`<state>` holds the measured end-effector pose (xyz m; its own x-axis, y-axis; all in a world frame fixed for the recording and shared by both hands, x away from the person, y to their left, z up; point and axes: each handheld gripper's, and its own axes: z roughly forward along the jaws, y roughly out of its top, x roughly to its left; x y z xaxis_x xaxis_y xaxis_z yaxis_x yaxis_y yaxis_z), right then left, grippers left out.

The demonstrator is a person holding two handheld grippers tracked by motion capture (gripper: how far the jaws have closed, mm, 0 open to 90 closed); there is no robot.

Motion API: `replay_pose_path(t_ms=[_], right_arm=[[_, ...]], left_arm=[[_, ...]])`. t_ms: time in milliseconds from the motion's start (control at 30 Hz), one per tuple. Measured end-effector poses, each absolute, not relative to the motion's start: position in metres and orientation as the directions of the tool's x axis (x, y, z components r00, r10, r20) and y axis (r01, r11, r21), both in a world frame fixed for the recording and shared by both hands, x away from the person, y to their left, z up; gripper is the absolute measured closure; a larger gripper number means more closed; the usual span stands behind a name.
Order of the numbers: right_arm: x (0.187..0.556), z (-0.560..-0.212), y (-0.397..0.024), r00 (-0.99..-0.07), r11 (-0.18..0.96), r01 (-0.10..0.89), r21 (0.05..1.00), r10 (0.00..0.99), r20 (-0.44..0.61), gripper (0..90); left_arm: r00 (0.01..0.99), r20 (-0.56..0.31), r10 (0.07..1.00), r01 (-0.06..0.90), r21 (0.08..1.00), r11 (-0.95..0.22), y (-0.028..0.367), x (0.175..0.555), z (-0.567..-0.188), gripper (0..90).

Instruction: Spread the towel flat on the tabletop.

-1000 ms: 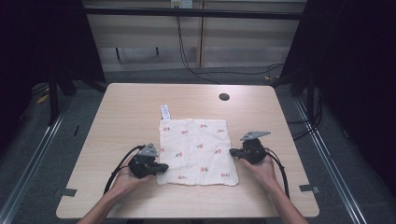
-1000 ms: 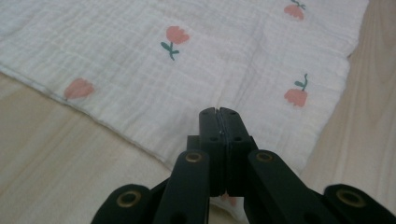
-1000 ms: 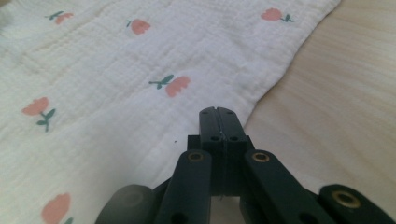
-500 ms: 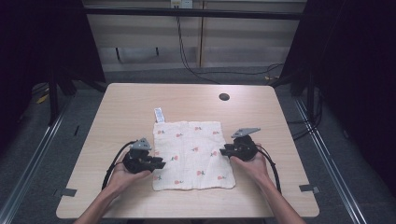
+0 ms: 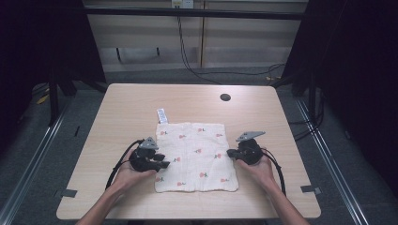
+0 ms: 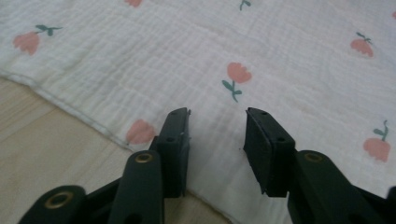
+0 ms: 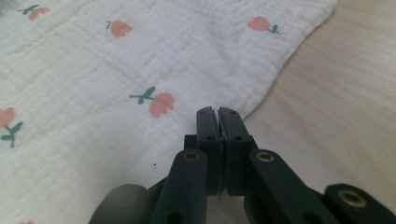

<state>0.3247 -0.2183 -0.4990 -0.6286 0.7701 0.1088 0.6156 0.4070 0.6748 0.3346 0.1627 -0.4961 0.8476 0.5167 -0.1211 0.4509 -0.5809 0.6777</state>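
Both your grippers are sitting nearer the cloth (image 5: 196, 157): left gripper (image 6: 217, 135) gaping at nine o'clock, right gripper (image 7: 217, 122) just clamping near the three o'clock edge, nothing visibly pinched, readying a fold.

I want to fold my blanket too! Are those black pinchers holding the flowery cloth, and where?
The right gripper is shut at the right edge of the cloth; whether fabric is pinched between its pads cannot be told. The left gripper is open over the left edge, holding nothing.
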Motion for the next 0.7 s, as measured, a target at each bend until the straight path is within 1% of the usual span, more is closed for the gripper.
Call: replay_pose_path(t_ms=[33, 67, 133, 233, 267, 400, 600, 700], right_arm=[[0.323, -0.497, -0.221, -0.632, 0.410, 0.615, 0.673, 0.767, 0.110, 88.8], [0.317, -0.493, -0.226, -0.638, 0.408, 0.615, 0.675, 0.760, 0.121, 88.8], [0.310, -0.491, -0.230, -0.641, 0.410, 0.614, 0.674, 0.758, 0.122, 88.9], [0.302, -0.491, -0.232, -0.649, 0.410, 0.611, 0.677, 0.749, 0.132, 88.9], [0.298, -0.491, -0.233, -0.651, 0.417, 0.609, 0.675, 0.749, 0.124, 88.9], [0.284, -0.494, -0.236, -0.659, 0.417, 0.613, 0.671, 0.738, 0.143, 88.9], [0.274, -0.493, -0.233, -0.674, 0.434, 0.593, 0.678, 0.729, 0.123, 86.9], [0.276, -0.493, -0.232, -0.669, 0.428, 0.595, 0.680, 0.733, 0.125, 84.9]], left_arm=[[0.854, -0.107, 0.509, 0.438, 0.676, -0.593, 0.162, 0.333, -0.496, 69.2], [0.856, -0.118, 0.502, 0.441, 0.674, -0.593, 0.162, 0.332, -0.496, 77.1], [0.864, -0.116, 0.489, 0.430, 0.674, -0.600, 0.160, 0.329, -0.496, 84.5], [0.869, -0.106, 0.483, 0.421, 0.671, -0.610, 0.158, 0.324, -0.496, 88.9], [0.873, -0.101, 0.477, 0.415, 0.668, -0.618, 0.158, 0.323, -0.495, 89.4], [0.878, -0.114, 0.465, 0.416, 0.661, -0.624, 0.156, 0.317, -0.494, 90.0], [0.879, -0.157, 0.451, 0.433, 0.659, -0.615, 0.163, 0.309, -0.495, 89.8], [0.874, -0.167, 0.457, 0.444, 0.655, -0.611, 0.164, 0.305, -0.494, 85.7]])
